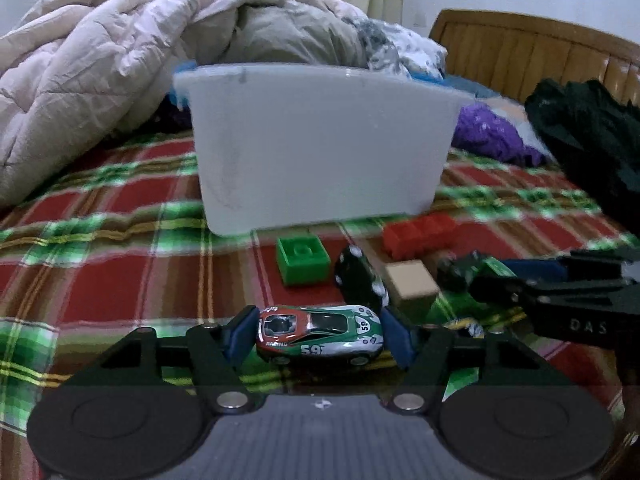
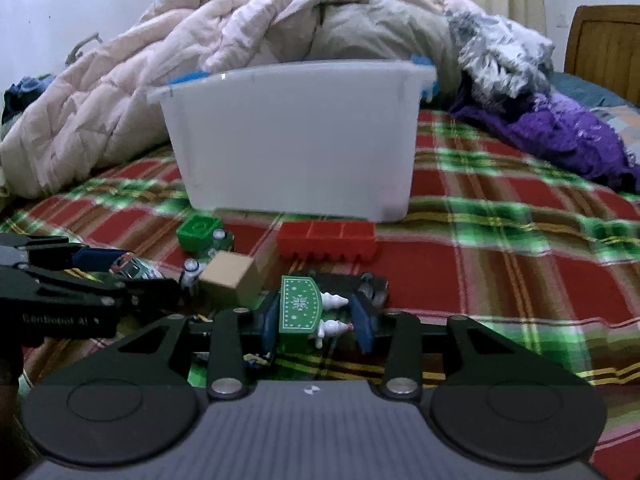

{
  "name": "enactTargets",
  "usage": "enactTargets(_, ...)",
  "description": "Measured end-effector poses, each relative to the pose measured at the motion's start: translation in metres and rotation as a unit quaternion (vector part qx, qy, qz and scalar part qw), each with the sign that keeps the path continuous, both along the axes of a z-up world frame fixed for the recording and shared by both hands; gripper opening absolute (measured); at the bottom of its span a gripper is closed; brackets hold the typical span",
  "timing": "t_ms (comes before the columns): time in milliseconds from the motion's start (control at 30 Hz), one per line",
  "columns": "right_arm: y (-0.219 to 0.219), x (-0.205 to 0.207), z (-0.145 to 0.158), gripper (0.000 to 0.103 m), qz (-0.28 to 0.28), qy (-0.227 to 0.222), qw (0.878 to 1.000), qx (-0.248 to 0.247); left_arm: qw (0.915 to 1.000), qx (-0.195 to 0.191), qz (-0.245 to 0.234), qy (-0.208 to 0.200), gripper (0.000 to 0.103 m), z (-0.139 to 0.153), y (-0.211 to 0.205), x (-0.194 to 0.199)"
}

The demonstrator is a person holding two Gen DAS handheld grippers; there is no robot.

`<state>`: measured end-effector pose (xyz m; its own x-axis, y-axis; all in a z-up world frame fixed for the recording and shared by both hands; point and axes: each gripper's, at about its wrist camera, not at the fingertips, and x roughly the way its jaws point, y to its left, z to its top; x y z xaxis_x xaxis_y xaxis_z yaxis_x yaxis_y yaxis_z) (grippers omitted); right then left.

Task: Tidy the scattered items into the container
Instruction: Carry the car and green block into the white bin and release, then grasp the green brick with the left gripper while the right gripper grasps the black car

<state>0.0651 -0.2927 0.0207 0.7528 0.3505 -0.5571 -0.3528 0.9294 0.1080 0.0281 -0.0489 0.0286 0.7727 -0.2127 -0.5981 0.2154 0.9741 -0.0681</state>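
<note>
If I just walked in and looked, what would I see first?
Probably the big white tub standing in the middle of the red-and-green checked blanket, with a heap of bedding behind it. In front of it lie toys, and each hand-held gripper has one between its fingers: the left hand-held gripper a racing car, the right hand-held gripper a green toy.

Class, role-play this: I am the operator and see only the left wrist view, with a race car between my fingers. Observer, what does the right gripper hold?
Observer: The right gripper is shut on a green toy printed with white snowflakes.
Operator: Anything else on it?
Observer: Two white snowmen stick out on its right side.
Operator: What lies ahead of it?
Observer: A red block, straight ahead, in front of the bin.
</note>
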Motion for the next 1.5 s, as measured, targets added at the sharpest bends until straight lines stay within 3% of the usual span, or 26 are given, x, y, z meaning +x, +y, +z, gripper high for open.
enactTargets(367, 0.001, -0.009, 0.060, 0.042, 0.012, -0.069, 0.997, 0.027, 0.9986, 0.013, 0.023, -0.046, 0.069, 0.081, 0.027, 0.007)
enactTargets(700, 0.008, 0.059, 0.136, 0.042, 0.009, -0.097, 0.994, 0.048, 0.9959, -0.006, 0.053, -0.073, 0.069, 0.156, 0.040, 0.066)
enactTargets(1133, 0.021, 0.145, 0.128, 0.042, 0.005, -0.046, 0.999, 0.013, 0.9967, 0.014, 0.066, -0.045, 0.070, 0.153, 0.029, 0.150)
enactTargets(1167, 0.023, 0.150, 0.124, 0.043, 0.007, -0.039, 0.999, 0.011, 0.9967, 0.019, 0.067, -0.040, 0.074, 0.149, 0.027, 0.155)
enactTargets(1200, 0.025, 0.154, 0.121, 0.046, 0.009, -0.033, 0.999, 0.007, 0.9966, 0.027, 0.071, -0.032, 0.079, 0.145, 0.024, 0.160)
enactTargets(1233, 0.028, 0.157, 0.117, 0.068, 0.008, -0.030, 1.000, 0.002, 0.9963, 0.036, 0.076, -0.021, 0.084, 0.140, 0.022, 0.166)
enactTargets(1300, 0.029, 0.156, 0.112, 0.093, 0.001, -0.037, 0.999, 0.000, 0.9959, 0.048, 0.077, -0.006, 0.084, 0.130, 0.020, 0.173)
enactTargets(1500, 0.019, 0.138, 0.110, 0.092, 0.003, -0.048, 0.999, 0.020, 0.9961, 0.059, 0.065, -0.008, 0.084, 0.117, 0.024, 0.160)
